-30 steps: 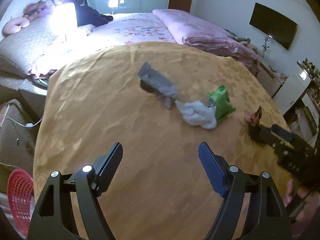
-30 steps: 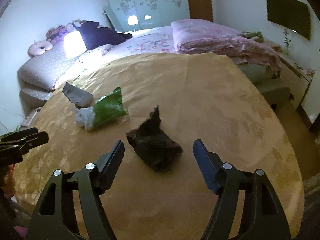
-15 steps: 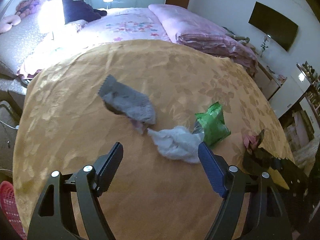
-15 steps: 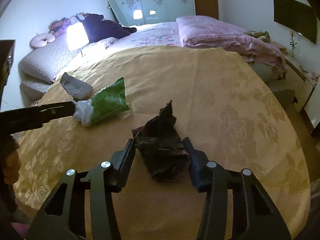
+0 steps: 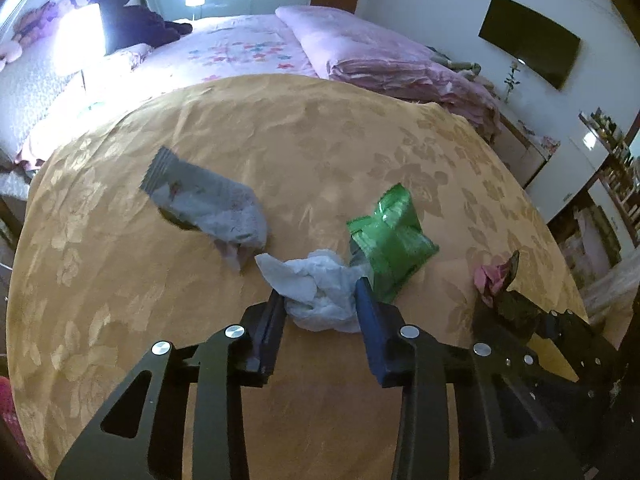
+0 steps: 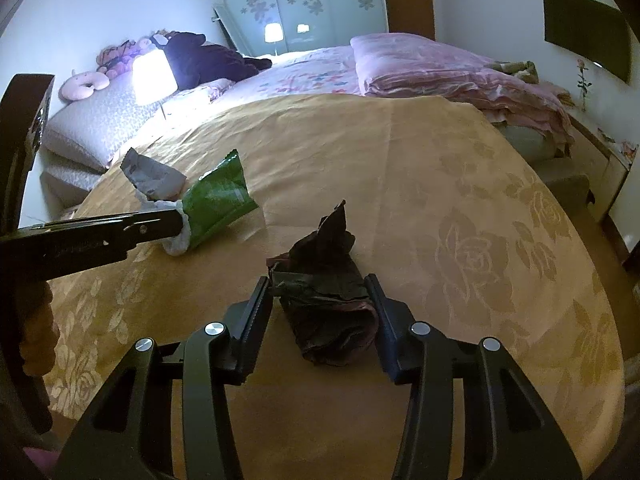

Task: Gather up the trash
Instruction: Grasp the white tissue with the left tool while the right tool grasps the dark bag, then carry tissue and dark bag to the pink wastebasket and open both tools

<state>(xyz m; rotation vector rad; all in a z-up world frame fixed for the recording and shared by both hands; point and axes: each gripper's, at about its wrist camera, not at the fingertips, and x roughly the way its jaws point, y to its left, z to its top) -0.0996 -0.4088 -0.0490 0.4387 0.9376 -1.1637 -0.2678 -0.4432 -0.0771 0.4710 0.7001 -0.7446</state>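
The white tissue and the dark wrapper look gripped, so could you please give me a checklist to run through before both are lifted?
1. Left gripper closed on the crumpled white tissue: ok, both fingers touch it.
2. Right gripper closed on the dark crumpled wrapper: ok.
3. Green snack bag free of the left grip: cannot tell; it touches the tissue beside the blue finger.
4. Grey wrapper outside the grip: ok, it lies beyond the tissue.
5. Gold tablecloth not pinched: cannot tell.
6. Trash bin within reach: cannot tell, none in view.
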